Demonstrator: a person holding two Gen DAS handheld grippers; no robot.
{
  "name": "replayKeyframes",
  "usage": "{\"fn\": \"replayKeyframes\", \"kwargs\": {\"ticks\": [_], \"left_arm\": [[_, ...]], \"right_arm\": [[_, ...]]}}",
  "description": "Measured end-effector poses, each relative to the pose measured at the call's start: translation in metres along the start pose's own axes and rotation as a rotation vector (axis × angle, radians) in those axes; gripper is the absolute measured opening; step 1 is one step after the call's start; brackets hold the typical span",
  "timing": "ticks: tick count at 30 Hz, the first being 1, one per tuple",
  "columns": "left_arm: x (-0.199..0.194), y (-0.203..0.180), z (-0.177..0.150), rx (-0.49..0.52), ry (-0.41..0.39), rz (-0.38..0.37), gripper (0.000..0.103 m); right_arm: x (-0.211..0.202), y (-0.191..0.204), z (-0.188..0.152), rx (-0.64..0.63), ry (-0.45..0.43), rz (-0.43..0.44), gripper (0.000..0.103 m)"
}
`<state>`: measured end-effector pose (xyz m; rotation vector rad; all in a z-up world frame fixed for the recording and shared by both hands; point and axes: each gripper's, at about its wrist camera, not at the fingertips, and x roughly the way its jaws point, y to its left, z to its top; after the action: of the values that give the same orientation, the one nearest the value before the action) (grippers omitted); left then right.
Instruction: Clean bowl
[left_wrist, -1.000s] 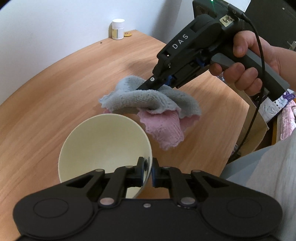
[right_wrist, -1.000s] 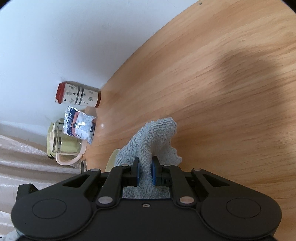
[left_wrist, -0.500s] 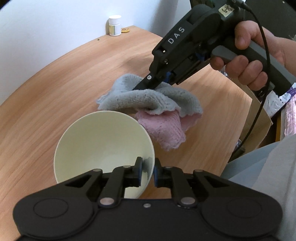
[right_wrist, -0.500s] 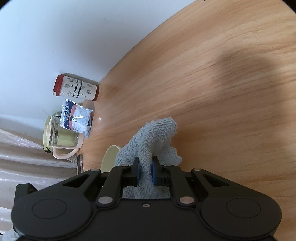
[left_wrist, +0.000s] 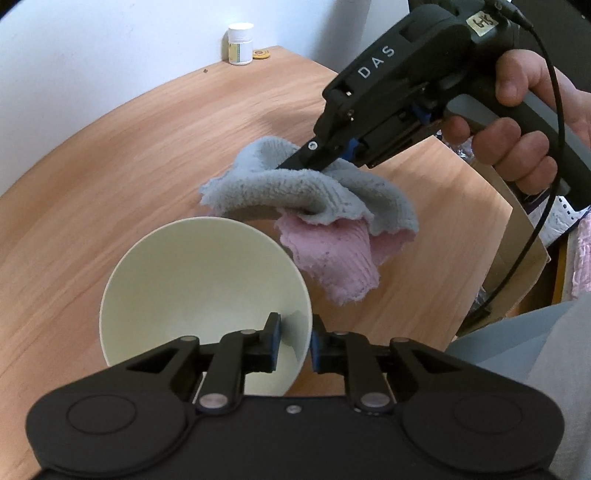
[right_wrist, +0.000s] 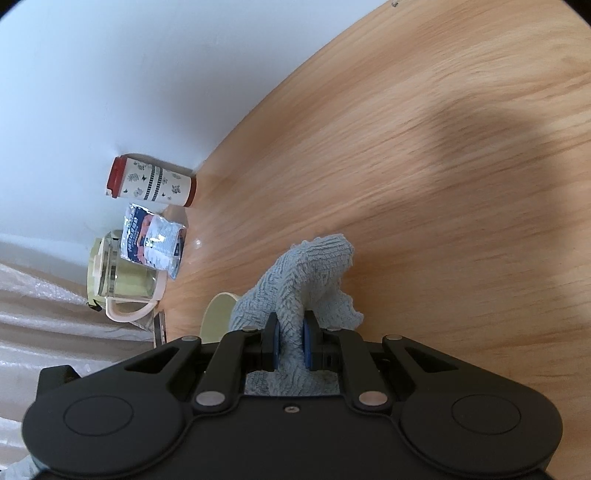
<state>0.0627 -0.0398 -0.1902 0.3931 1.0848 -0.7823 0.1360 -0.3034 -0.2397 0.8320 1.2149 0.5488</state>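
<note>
A cream bowl (left_wrist: 192, 288) stands on the wooden table (left_wrist: 129, 147), just in front of my left gripper (left_wrist: 295, 341). Its near right rim runs between the two fingers. The jaws are opening, and a gap shows between the inner pad and the bowl wall. My right gripper (left_wrist: 295, 162) is shut on a towel, grey on one side and pink on the other (left_wrist: 314, 195), held just beyond the bowl with its pink end drooping onto the table. In the right wrist view the grey towel (right_wrist: 306, 273) is pinched between the pads of that gripper (right_wrist: 290, 343), and a sliver of the bowl (right_wrist: 218, 314) shows at its left.
A small white jar (left_wrist: 240, 43) and a yellow disc (left_wrist: 261, 54) sit at the far table edge by the wall. A red-lidded patterned tumbler (right_wrist: 151, 184), a foil packet (right_wrist: 153, 240) and a glass jug (right_wrist: 122, 277) stand near another edge. A cardboard box (left_wrist: 517, 236) is beyond the table's right side.
My left gripper's jaws have parted from the bowl rim they were pinching. The right gripper still holds the towel in about the same place.
</note>
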Motion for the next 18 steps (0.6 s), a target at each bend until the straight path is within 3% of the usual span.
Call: {"fn": "replayKeyframes", "kwargs": {"ticks": [5,10,15,18], "left_arm": [[-0.003,0.002,0.002,-0.059,-0.013,-0.004,0.015],[-0.013,0.006,0.005,-0.134,-0.025,0.006,0.040],[-0.038,0.011,0.008,-0.187,-0.032,0.036,0.044],[-0.053,0.019,0.007,-0.210,-0.051,0.110,0.047]], "right_arm": [[-0.001,0.000,-0.001,-0.003,-0.002,0.005,0.014],[-0.005,-0.003,-0.001,-0.009,0.000,0.007,0.014],[-0.012,-0.004,0.003,-0.013,-0.009,0.013,0.014],[-0.015,-0.004,0.004,-0.009,-0.022,0.028,0.014]]}}
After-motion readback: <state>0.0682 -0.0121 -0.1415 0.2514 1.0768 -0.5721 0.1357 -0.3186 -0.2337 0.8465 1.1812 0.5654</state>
